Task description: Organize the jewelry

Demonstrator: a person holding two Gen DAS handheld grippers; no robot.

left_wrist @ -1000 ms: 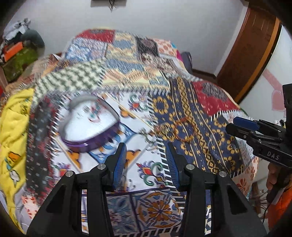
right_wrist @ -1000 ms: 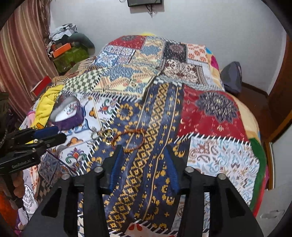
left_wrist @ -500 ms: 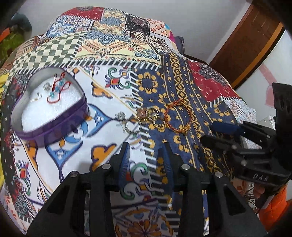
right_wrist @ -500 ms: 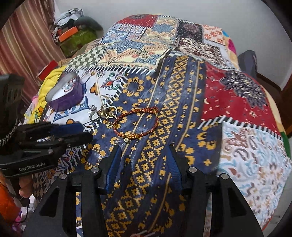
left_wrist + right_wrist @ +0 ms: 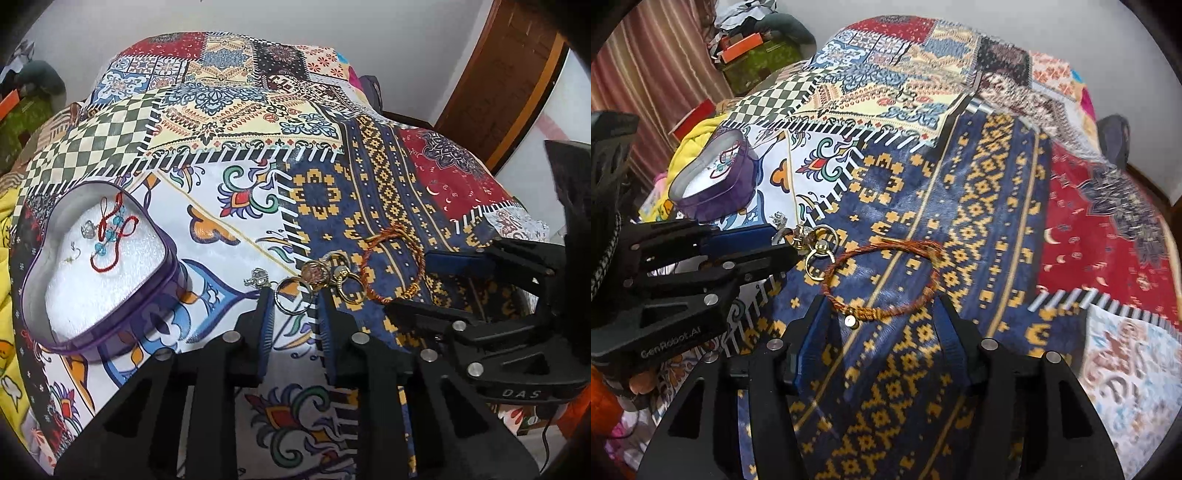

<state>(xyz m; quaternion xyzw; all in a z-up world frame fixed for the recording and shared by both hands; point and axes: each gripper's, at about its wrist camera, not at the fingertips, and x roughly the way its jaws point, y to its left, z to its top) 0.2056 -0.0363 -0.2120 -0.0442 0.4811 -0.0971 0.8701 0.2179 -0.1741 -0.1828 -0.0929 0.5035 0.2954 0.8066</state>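
We read this as partly done: the purple heart-shaped tin (image 5: 110,325) on the patchwork bedspread (image 5: 258,110) already holds a red cord piece with blue beads (image 5: 110,236) and a small silver item (image 5: 88,229) on its white padding. Left out on the cloth: a cluster of rings (image 5: 317,275) beside a small silver charm (image 5: 258,277), and the orange braided bracelet (image 5: 882,280) touching that cluster. Our left gripper (image 5: 293,310) has its jaws apart, holding nothing, tips flanking a silver ring (image 5: 290,295). Our right gripper (image 5: 882,325) is spread wide, empty, straddling the bracelet's clasp end. So we judge the loose pile has yet to go into the tin; whether more jewelry lies out of view, we cannot tell.
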